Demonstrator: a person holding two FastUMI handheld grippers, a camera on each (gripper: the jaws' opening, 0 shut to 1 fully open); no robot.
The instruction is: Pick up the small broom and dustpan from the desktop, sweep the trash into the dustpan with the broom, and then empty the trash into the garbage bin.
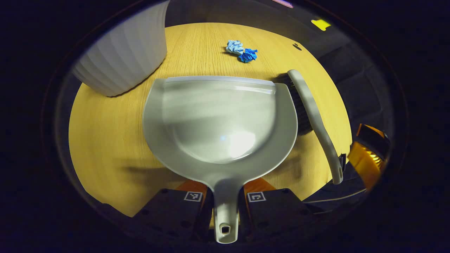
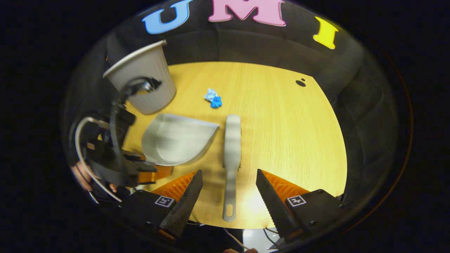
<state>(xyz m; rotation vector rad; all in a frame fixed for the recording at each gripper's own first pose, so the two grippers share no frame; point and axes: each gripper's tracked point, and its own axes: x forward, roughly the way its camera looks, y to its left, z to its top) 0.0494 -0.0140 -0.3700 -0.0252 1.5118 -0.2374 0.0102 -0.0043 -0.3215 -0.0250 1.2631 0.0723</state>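
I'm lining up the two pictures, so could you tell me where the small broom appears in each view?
Left gripper view: the broom runs down the right side, just right of the dustpan.
Right gripper view: at centre, handle pointing toward the open right gripper.
Shared landmark: the blue crumpled trash beyond it.

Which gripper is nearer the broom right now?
Right. The right gripper is open with its fingers either side of the broom handle, not touching. The left gripper is shut on the dustpan handle beside it.
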